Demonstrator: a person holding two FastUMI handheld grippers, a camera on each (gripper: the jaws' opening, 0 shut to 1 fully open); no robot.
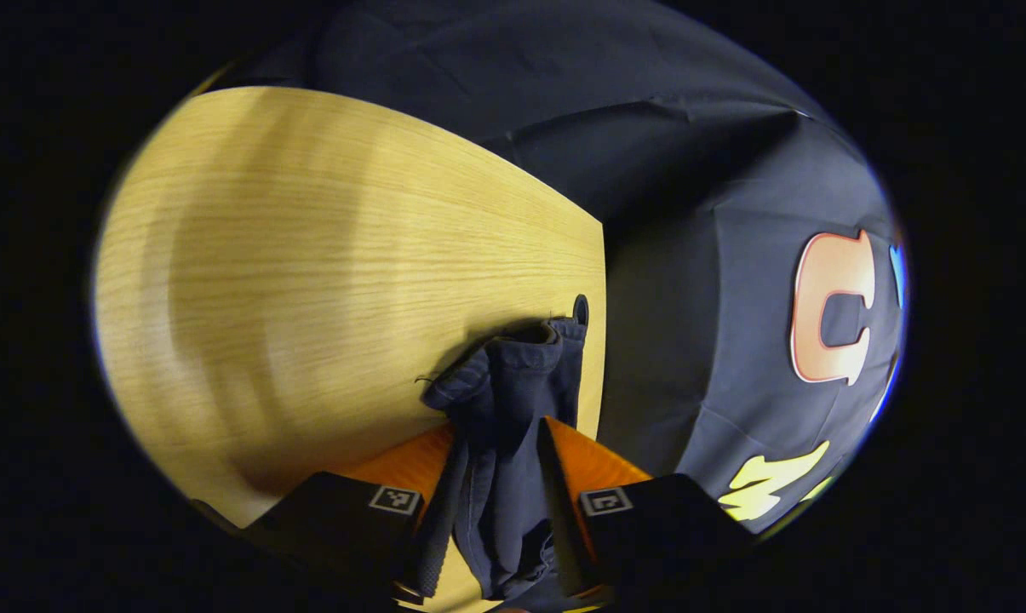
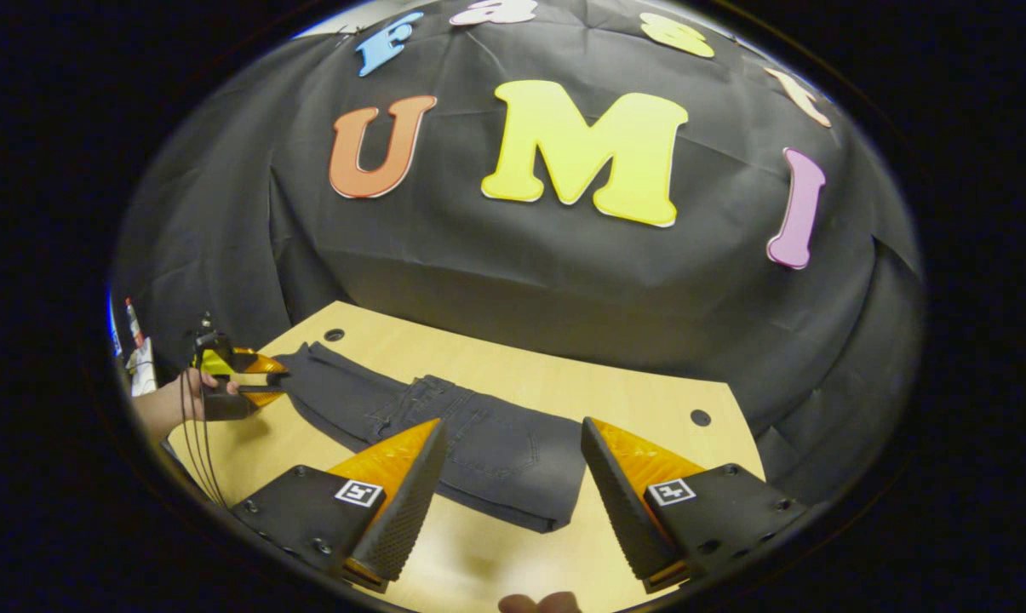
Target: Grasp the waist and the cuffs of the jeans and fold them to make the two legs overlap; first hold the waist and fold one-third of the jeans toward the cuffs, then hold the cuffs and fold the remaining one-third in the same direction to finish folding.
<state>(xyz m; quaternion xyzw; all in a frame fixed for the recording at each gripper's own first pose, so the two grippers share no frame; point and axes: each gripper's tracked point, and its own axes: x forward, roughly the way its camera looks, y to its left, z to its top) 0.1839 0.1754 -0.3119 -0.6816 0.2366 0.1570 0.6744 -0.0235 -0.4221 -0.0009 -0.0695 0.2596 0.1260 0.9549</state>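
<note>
Light wood table (image 2: pixel 513 375) w/ dark jeans (image 2: pixel 478 447) lying flat on it.

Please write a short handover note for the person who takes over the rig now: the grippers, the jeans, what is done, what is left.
Left gripper: shut on the cuffs of the jeans at the table end.
Right gripper: open, above the waist end, holding nothing.
Jeans: lying lengthwise on the table, legs seemingly already overlapped.
Left: fold the waist third toward the cuffs, then the cuff third.
</note>
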